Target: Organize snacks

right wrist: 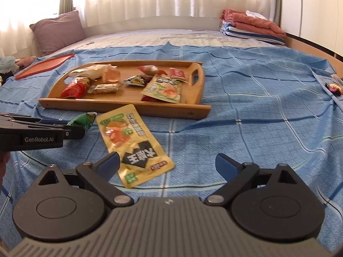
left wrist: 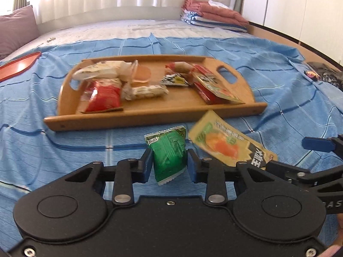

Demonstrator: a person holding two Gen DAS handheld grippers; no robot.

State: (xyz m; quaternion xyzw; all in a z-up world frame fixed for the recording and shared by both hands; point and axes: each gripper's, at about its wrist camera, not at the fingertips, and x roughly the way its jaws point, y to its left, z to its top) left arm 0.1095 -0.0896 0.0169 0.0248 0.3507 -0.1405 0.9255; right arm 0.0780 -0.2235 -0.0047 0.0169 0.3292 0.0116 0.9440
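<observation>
A small green snack packet (left wrist: 169, 153) stands between the pads of my left gripper (left wrist: 170, 160), which is shut on it just in front of the wooden tray (left wrist: 154, 112). In the right wrist view the same green packet (right wrist: 84, 120) pokes out of the left gripper (right wrist: 80, 131) at the left edge. A yellow pouch with an orange picture (right wrist: 133, 143) lies flat on the blue bedspread, also seen as the yellow pouch (left wrist: 227, 143). My right gripper (right wrist: 167, 165) is open, its left pad beside the pouch's near end. The tray (right wrist: 171, 109) holds several snack packets.
A red lid (right wrist: 45, 65) lies on the bed left of the tray. A purple pillow (right wrist: 57, 31) sits at the back left, folded blankets (right wrist: 253, 26) at the back right. A dark patterned item (right wrist: 334, 88) lies at the far right edge of the bedspread.
</observation>
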